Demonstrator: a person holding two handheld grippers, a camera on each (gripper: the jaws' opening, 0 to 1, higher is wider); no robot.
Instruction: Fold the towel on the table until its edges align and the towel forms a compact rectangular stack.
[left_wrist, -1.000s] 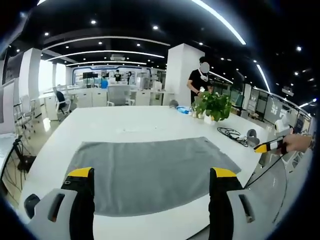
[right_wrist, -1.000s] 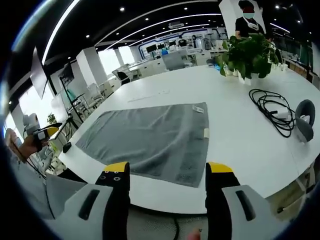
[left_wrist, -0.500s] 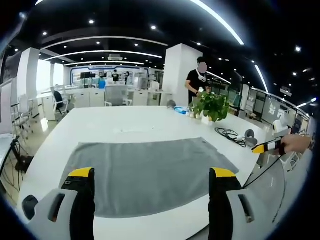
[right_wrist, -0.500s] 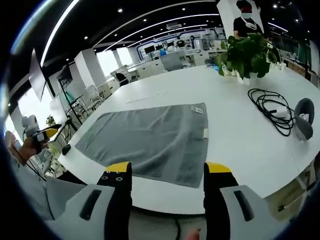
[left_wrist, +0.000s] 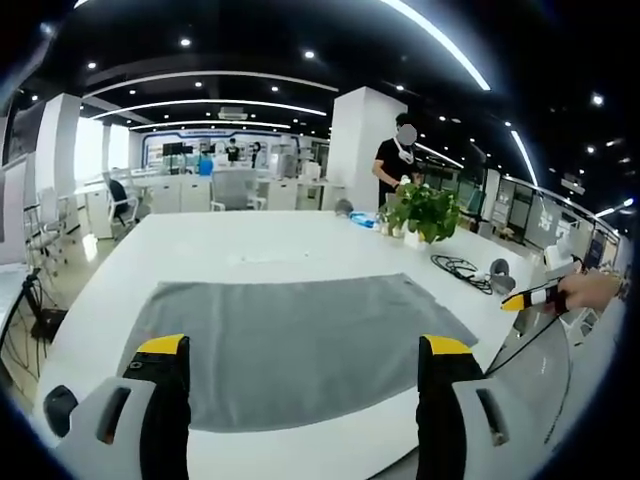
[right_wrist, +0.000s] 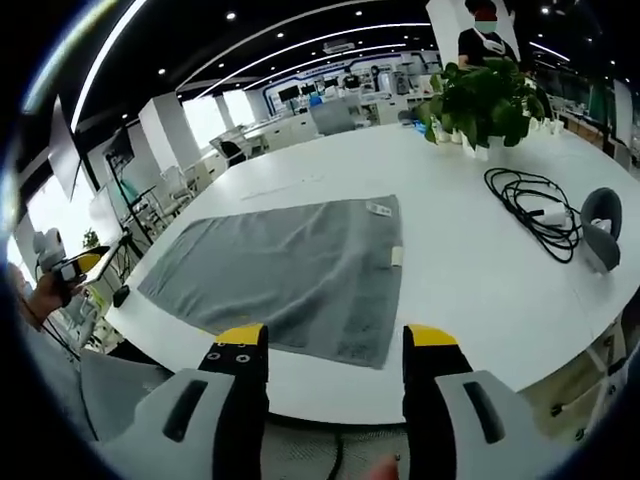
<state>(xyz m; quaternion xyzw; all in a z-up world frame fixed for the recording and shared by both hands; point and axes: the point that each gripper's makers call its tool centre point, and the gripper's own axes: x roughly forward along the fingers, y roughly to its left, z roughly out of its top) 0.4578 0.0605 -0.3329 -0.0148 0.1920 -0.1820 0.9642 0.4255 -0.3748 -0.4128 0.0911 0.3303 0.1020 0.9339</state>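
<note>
A grey towel (left_wrist: 300, 345) lies spread flat and unfolded on the white table (left_wrist: 270, 245), close to the table's near edge, with small white tags along one short side in the right gripper view (right_wrist: 385, 225). The left gripper (left_wrist: 300, 400) hangs over that near edge, its 2 yellow-tipped jaws spread wide apart with nothing between them, the towel's front hem just beyond the tips. The right gripper (right_wrist: 325, 385) hovers off the table's edge near one corner of the towel, its jaws likewise released and holding nothing. In the left gripper view the right gripper also appears at the far right, held in a hand (left_wrist: 590, 290); in the right gripper view the left gripper shows at the far left, also in a hand (right_wrist: 40, 295). Farther along the table stand a potted plant (right_wrist: 480, 95) and a coil of black cable (right_wrist: 530, 205), well apart from the towel. A person (left_wrist: 398, 160) stands behind the plant.
</note>
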